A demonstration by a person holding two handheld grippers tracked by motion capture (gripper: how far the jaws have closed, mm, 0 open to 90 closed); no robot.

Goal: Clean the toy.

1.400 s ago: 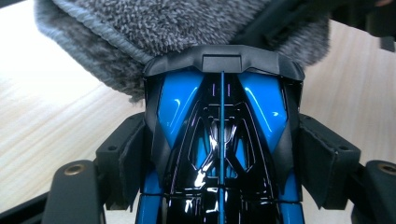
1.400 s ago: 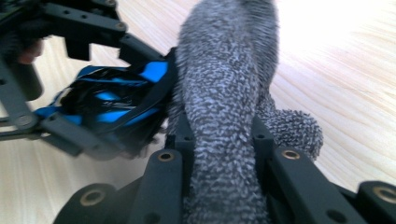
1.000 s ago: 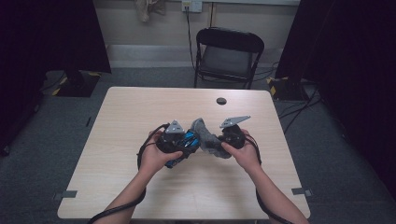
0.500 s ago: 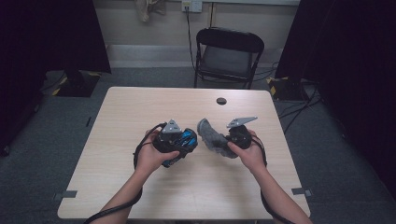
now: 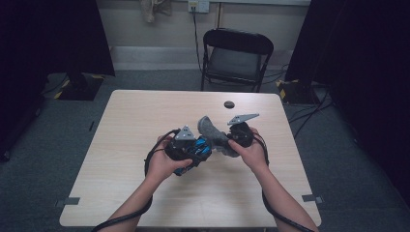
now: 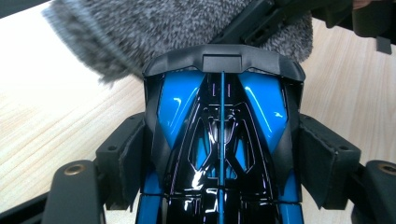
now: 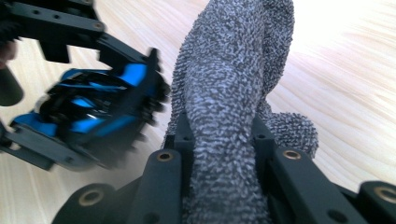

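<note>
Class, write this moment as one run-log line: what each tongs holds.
left tongs: shut on blue toy car | right tongs: shut on grey sock | above table

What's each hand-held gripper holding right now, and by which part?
Left hand-held gripper clamps the blue toy car across its sides. Right hand-held gripper pinches the grey sock around a bunched part.

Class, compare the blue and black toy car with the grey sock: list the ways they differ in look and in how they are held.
The toy car is glossy, hard, blue and black; the sock is fuzzy, soft, speckled grey. The car is clamped by its sides in the left tool, jaws spread wide; the sock is pinched in the right tool, jaws close together. The car keeps its shape; the sock bends and bunches. Both are held above the table, side by side.
</note>
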